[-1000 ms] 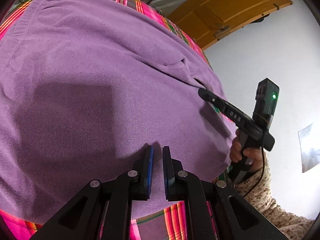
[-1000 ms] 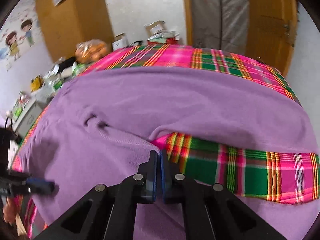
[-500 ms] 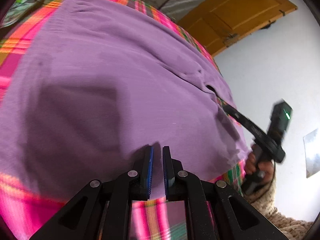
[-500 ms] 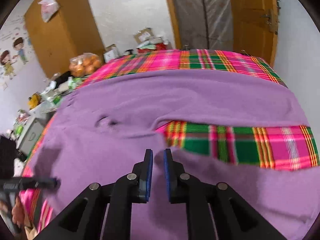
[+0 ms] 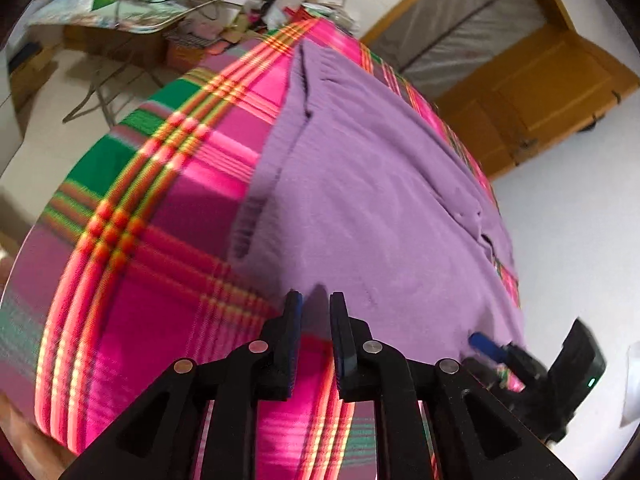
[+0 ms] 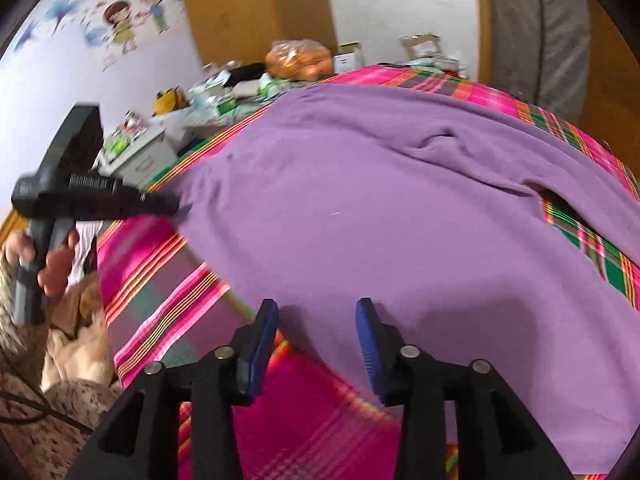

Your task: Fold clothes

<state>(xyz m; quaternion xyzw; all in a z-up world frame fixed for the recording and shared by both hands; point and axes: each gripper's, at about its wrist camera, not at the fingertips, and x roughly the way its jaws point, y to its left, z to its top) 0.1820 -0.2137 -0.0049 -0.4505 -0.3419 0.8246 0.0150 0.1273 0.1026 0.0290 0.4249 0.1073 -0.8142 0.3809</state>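
Observation:
A purple sweater (image 5: 380, 200) (image 6: 380, 180) lies spread flat on a pink and green plaid cover (image 5: 160, 240) (image 6: 160, 280). In the left wrist view my left gripper (image 5: 316, 308) hovers at the sweater's near left corner. Its pads stand a narrow gap apart, and the purple corner lies just ahead of the tips. The right wrist view shows the left gripper (image 6: 168, 204) from the side, touching that same edge. My right gripper (image 6: 318, 316) is wide open over the sweater's near hem, holding nothing. It shows blurred as the right gripper (image 5: 486, 344) at the lower right.
A cluttered side table with a bag of oranges (image 6: 300, 60) and a grey box (image 6: 140, 156) stands beyond the far left edge. A wooden door (image 5: 540, 92) is at the back right. A hand (image 6: 52, 268) in a speckled sleeve holds the left gripper.
My right gripper let go of the sweater fold, opened wide and drew back to the near hem. My left gripper swung left from the sweater's middle to its corner, with its gap unchanged.

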